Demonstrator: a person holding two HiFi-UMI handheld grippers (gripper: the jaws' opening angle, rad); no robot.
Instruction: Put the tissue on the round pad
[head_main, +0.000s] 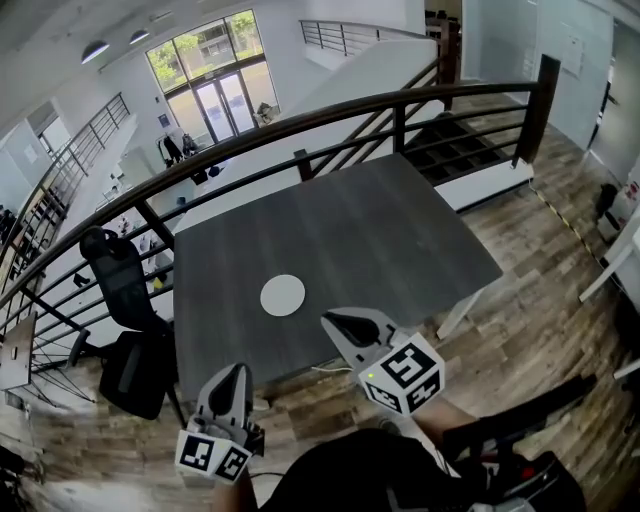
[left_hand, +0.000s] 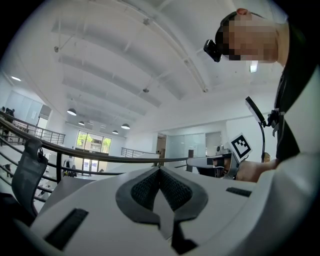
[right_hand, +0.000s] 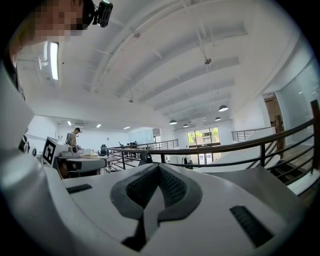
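Observation:
A white round pad (head_main: 283, 295) lies on the dark grey table (head_main: 380, 230), near its front edge. No tissue shows in any view. My left gripper (head_main: 237, 372) is held low at the front left, off the table over the wooden floor, with its jaws shut and nothing in them. My right gripper (head_main: 338, 321) hovers just right of the pad at the table's front edge, also shut and holding nothing. In the left gripper view the left gripper (left_hand: 160, 170) points up and out toward the ceiling. The right gripper (right_hand: 159, 168) does the same in its own view.
A black railing (head_main: 300, 125) curves behind and left of the table. A black office chair (head_main: 125, 290) stands at the left, beyond the railing. Stairs (head_main: 450, 140) drop away at the back right. Wooden floor (head_main: 540, 300) lies right of the table.

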